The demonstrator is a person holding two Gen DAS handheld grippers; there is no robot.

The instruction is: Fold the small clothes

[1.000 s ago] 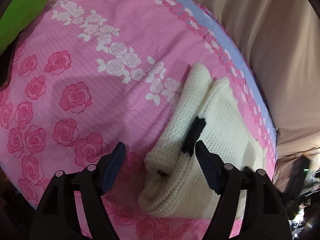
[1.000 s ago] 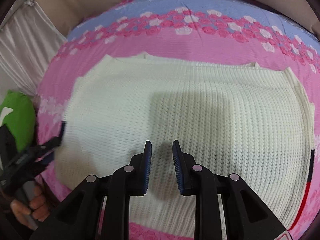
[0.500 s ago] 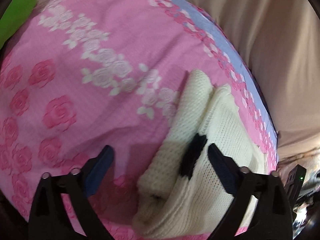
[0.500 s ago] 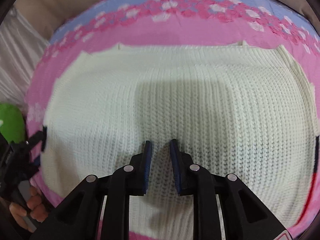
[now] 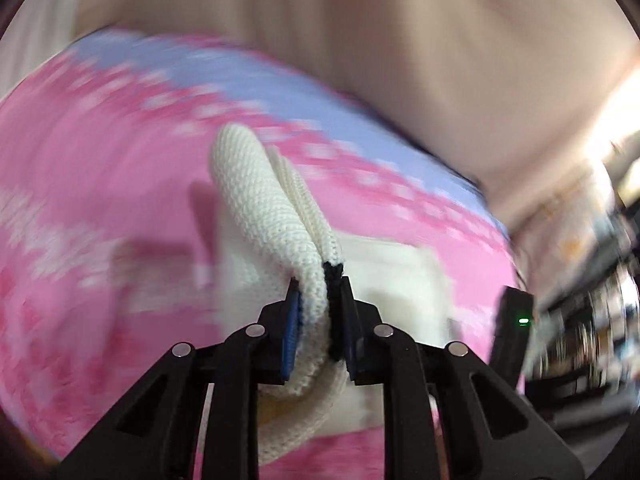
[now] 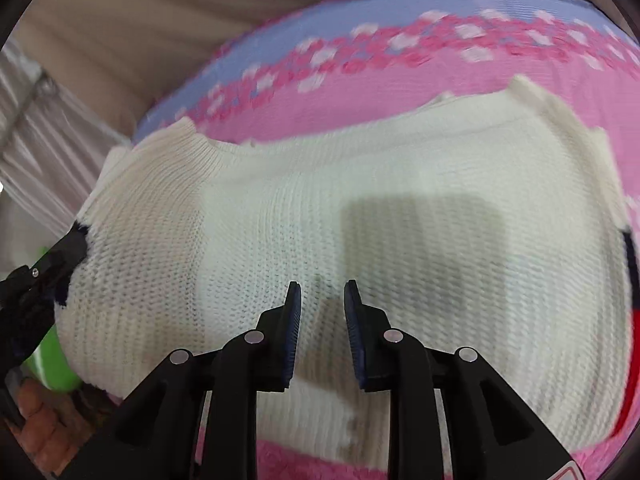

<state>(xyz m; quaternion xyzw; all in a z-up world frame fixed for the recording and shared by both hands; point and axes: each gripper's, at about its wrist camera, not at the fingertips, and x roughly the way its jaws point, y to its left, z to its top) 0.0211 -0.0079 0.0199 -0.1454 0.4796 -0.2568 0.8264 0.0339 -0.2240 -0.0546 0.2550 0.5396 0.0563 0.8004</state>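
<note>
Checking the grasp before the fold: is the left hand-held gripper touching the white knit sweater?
Touching. The left wrist view shows the left hand-held gripper shut on the white knit sweater, its black-trimmed edge pinched between both pads.

Pink rose-print bedsheet (image 6: 360, 92) with a lilac band along its far edge, beige padded headboard (image 5: 360, 32) behind the sheet, pleated pale curtain (image 6: 36, 132) left of the headboard, bright light and blurred clutter (image 5: 592, 280) right of it

left gripper (image 5: 316, 312): black frame | blue pads | silver rivets | bare-skinned hand (image 6: 40, 428)
</note>
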